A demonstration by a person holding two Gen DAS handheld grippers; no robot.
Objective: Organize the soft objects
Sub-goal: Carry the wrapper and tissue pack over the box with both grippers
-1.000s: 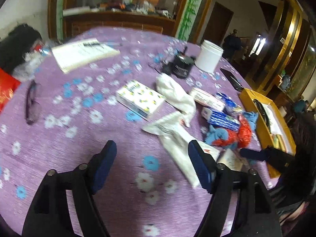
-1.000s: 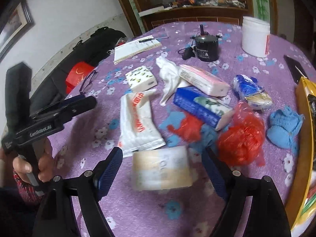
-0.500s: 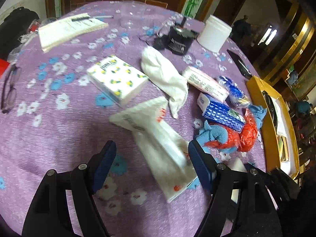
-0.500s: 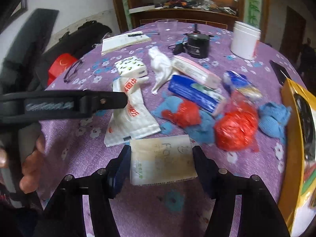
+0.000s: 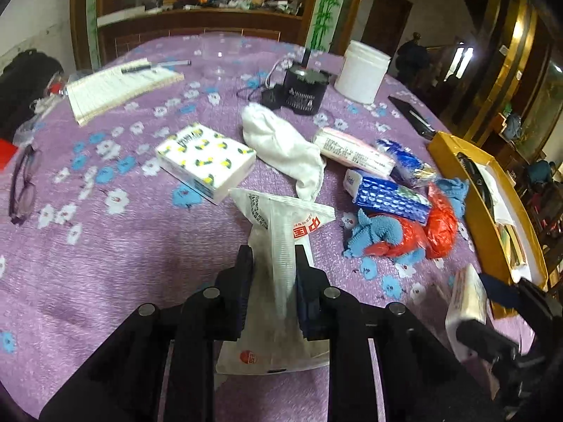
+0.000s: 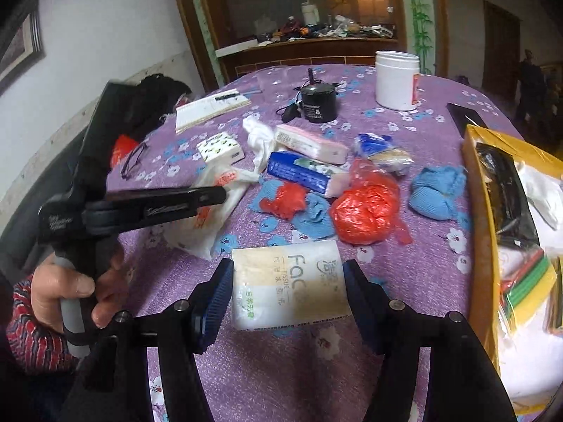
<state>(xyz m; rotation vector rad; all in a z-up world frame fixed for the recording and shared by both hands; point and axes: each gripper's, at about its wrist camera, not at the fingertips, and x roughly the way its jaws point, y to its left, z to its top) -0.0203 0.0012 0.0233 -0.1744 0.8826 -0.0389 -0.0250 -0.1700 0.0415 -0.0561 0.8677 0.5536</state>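
Observation:
My left gripper is shut on a white plastic tissue bag with red print, pinching its middle on the purple tablecloth; the bag also shows in the right wrist view. My right gripper is shut on a beige facial tissue pack, its pads pressed on both sides; the pack also shows in the left wrist view. Beyond lie a lemon-print tissue pack, a white cloth, a pink pack, a blue pack, red bags and blue cloths.
A yellow tray with mixed items lies along the right table edge. A white jar, a black pot, a notebook and glasses sit on the flowered tablecloth.
My left gripper moved forward over the white bag and closed on it. My right gripper closed from wide open onto the beige tissue pack.

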